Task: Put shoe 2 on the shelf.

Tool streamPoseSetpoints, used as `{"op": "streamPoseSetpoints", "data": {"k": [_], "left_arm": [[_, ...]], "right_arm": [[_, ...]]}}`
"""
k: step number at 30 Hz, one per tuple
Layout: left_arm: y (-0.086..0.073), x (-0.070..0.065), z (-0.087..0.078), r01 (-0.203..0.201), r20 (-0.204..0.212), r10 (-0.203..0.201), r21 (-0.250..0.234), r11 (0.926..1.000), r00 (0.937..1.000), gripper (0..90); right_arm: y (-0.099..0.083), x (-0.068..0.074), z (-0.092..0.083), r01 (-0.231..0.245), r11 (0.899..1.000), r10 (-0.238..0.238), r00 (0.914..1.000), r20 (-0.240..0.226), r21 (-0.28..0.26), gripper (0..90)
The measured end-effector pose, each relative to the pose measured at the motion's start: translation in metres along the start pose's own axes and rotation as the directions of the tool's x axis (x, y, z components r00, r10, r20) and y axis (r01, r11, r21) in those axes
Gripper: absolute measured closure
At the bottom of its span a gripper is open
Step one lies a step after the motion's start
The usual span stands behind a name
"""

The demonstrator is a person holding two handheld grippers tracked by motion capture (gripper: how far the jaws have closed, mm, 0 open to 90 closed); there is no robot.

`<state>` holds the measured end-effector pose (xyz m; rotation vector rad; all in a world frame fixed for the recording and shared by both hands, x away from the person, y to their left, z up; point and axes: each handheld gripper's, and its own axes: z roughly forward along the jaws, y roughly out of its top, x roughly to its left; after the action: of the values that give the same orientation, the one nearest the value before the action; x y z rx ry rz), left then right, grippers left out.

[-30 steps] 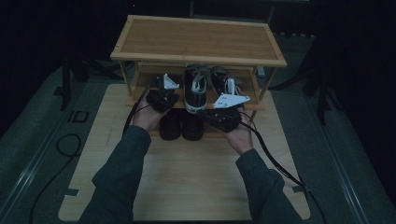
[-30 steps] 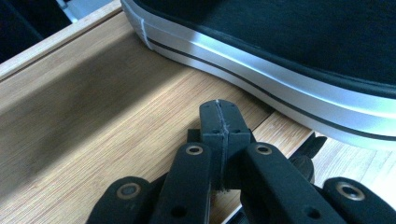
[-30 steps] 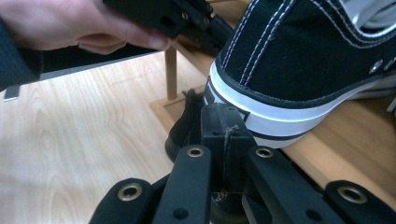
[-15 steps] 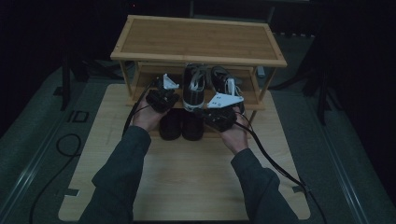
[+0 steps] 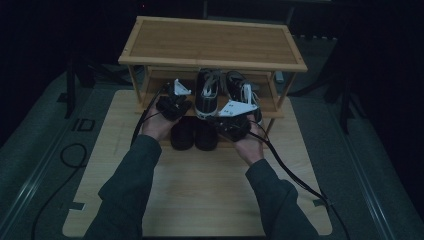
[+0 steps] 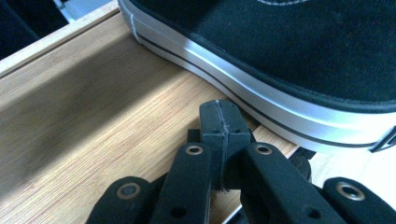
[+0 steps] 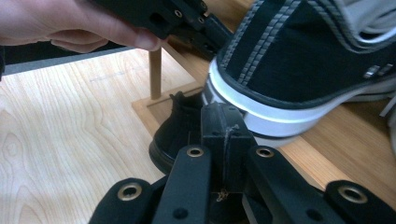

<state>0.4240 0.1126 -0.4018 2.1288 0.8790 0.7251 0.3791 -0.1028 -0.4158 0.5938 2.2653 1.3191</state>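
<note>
1. The left tongs (image 5: 172,106) were clenched, jaws pressed flat together with nothing between them, their tips just beside the white rubber sole of a black canvas sneaker (image 6: 289,56).
2. That sneaker (image 5: 206,95) stood on the lower shelf of a two-tier bamboo shoe rack (image 5: 212,42), with a second black sneaker (image 5: 239,89) just beside it.
3. The right tongs (image 5: 231,122) were likewise clenched on nothing, tips close under the sneaker's toe (image 7: 299,70).
4. A pair of plain black shoes (image 5: 194,134) sat beneath the shelf on the pale wooden tabletop (image 5: 200,190), between the two hands.
</note>
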Motion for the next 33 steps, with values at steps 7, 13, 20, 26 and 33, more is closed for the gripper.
{"op": "streamPoseSetpoints", "data": {"k": [7,13,20,26,33], "left_arm": [[0.000,0.000,0.000,0.005,0.003,-0.005,0.000,1.0000,1.0000,90.0],[0.000,0.001,0.000,0.008,0.006,-0.008,-0.001,1.0000,1.0000,90.0],[0.000,0.002,0.000,0.006,0.009,-0.006,-0.001,1.0000,0.9999,90.0],[0.000,0.002,0.000,0.005,0.010,-0.005,0.000,1.0000,0.9999,90.0],[0.000,0.002,0.000,0.007,0.011,-0.007,0.000,1.0000,0.9999,90.0]], "right_arm": [[-0.006,-0.006,-0.016,0.006,1.000,-0.006,1.0000,-0.003,0.014,89.8],[-0.013,-0.011,-0.030,0.020,0.998,-0.019,0.9995,-0.025,0.051,89.6],[-0.021,-0.024,-0.045,0.004,0.997,0.001,0.9975,-0.071,0.080,89.2],[-0.024,-0.029,-0.055,0.008,0.994,0.001,0.9963,-0.086,0.105,87.9],[-0.026,-0.035,-0.066,0.004,0.993,0.007,0.9952,-0.097,0.114,87.0]]}}
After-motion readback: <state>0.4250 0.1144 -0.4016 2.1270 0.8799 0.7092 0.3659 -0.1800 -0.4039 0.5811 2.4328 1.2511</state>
